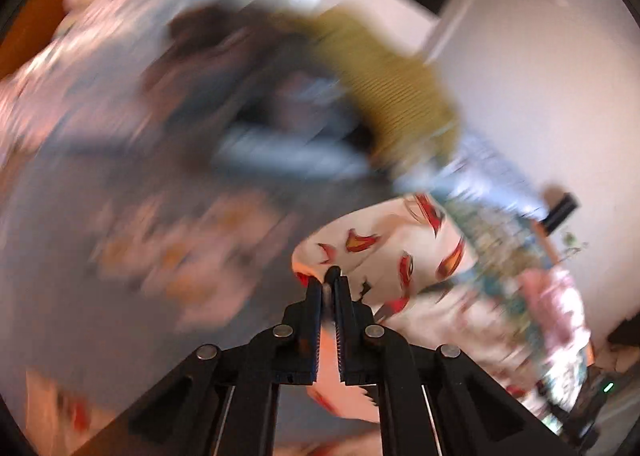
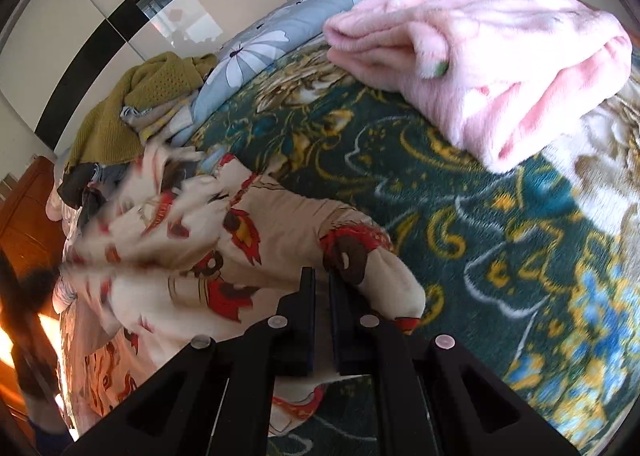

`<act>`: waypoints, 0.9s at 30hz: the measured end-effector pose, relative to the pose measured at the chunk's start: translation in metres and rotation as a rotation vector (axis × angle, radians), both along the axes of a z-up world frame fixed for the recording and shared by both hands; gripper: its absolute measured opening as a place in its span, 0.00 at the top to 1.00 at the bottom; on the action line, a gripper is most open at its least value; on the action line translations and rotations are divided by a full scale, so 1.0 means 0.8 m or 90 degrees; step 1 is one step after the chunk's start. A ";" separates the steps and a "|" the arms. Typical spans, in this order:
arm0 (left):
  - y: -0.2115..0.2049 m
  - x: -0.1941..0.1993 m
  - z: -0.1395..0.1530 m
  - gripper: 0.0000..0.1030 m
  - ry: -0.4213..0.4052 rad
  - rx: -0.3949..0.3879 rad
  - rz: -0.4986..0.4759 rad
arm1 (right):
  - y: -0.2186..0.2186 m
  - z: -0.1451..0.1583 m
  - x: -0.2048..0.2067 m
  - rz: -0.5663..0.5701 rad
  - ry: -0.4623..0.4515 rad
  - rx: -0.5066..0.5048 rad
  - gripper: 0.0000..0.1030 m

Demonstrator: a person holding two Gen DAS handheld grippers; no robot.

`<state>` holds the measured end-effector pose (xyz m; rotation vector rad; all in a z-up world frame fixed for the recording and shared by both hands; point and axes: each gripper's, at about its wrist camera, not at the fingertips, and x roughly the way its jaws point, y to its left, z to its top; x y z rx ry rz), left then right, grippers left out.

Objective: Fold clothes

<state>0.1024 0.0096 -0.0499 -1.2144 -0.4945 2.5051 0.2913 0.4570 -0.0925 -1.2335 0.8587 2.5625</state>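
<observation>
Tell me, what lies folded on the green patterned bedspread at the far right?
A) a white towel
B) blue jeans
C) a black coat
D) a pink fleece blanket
D: a pink fleece blanket sits folded on the bedspread, apart from the printed garment.

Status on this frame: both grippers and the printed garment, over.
Left gripper jaws shut on cream red-print garment. Right gripper jaws near-closed over the same garment, grip unclear. Folded pink blanket lies apart, not obstructing.
</observation>
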 end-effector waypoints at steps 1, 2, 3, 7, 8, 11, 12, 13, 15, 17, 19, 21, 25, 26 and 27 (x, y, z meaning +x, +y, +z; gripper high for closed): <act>-0.011 0.005 -0.014 0.93 -0.018 0.004 0.007 | -0.002 0.001 -0.001 0.002 -0.005 0.006 0.94; -0.021 0.011 -0.027 0.93 -0.037 0.008 0.014 | -0.004 0.002 -0.003 0.004 -0.009 0.011 0.94; -0.032 0.016 -0.041 0.93 -0.055 0.012 0.021 | -0.006 0.004 -0.004 0.006 -0.010 0.015 0.94; -0.058 0.021 -0.047 0.92 -0.068 0.020 0.033 | -0.010 0.011 -0.005 0.010 -0.009 0.022 0.94; -0.057 0.016 -0.041 0.92 -0.060 0.013 0.031 | -0.010 0.012 -0.004 0.010 -0.008 0.023 0.94; -0.038 -0.021 -0.021 0.87 -0.044 -0.025 -0.010 | -0.007 0.014 -0.001 0.012 -0.007 0.026 0.94; -0.024 -0.039 -0.016 0.87 -0.036 -0.040 -0.035 | -0.006 0.014 -0.002 0.011 -0.007 0.026 0.94; -0.008 -0.058 -0.013 0.82 -0.024 -0.055 -0.063 | -0.004 0.015 -0.002 0.010 -0.006 0.025 0.94; 0.028 -0.096 -0.019 0.75 -0.036 -0.086 -0.110 | -0.001 0.018 -0.002 0.006 0.000 0.023 0.94; 0.066 -0.135 -0.027 0.73 -0.057 -0.116 -0.155 | 0.002 0.020 -0.001 0.002 0.005 0.022 0.94; 0.094 -0.166 -0.037 0.67 -0.077 -0.145 -0.187 | 0.007 0.021 0.003 -0.002 0.006 0.023 0.94; 0.099 -0.178 -0.053 0.62 -0.094 -0.170 -0.191 | 0.011 0.021 0.010 -0.001 0.004 0.027 0.94; 0.109 -0.202 -0.083 0.61 -0.128 -0.219 -0.198 | 0.017 0.020 0.012 0.003 0.007 0.017 0.94; 0.108 -0.202 -0.085 0.61 -0.129 -0.217 -0.202 | 0.016 0.021 0.010 0.004 0.006 0.020 0.94; 0.106 -0.200 -0.084 0.62 -0.126 -0.207 -0.207 | 0.015 0.021 0.008 0.005 0.007 0.023 0.94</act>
